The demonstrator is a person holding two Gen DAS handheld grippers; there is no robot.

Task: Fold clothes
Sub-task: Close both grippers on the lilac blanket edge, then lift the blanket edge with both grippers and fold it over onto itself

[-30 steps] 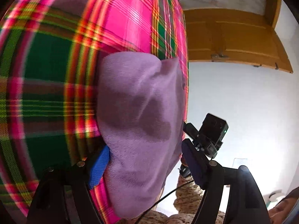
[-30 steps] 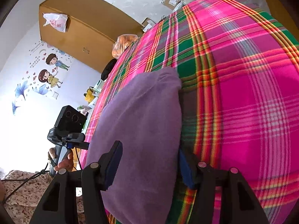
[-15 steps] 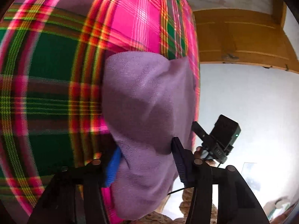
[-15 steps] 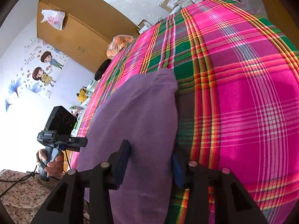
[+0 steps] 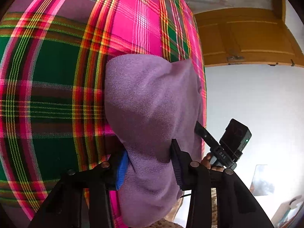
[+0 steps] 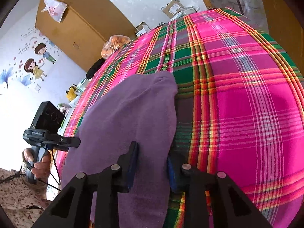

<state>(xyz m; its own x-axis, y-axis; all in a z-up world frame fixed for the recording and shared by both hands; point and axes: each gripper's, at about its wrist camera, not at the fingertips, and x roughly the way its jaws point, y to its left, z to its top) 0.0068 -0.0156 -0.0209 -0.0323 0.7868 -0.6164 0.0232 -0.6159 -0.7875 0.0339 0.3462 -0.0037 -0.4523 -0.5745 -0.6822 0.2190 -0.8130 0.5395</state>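
A purple fleece garment lies on a pink and green plaid bedspread, draped over its near edge. My left gripper is shut on the near end of the garment, the cloth bunched between its blue pads. From the other side, the same purple garment stretches away over the plaid bedspread. My right gripper is shut on its near edge. Each view shows the other hand-held gripper beside the cloth, with a hand on its grip.
A wooden wardrobe stands by a wall with cartoon stickers. Bags and boxes sit at the far end of the bed. A wooden door shows in the left wrist view. A floral sleeve is at lower left.
Both grippers have closed from open onto the purple garment's near edge over the last second. The cloth is now pinched and gathered between the pads.
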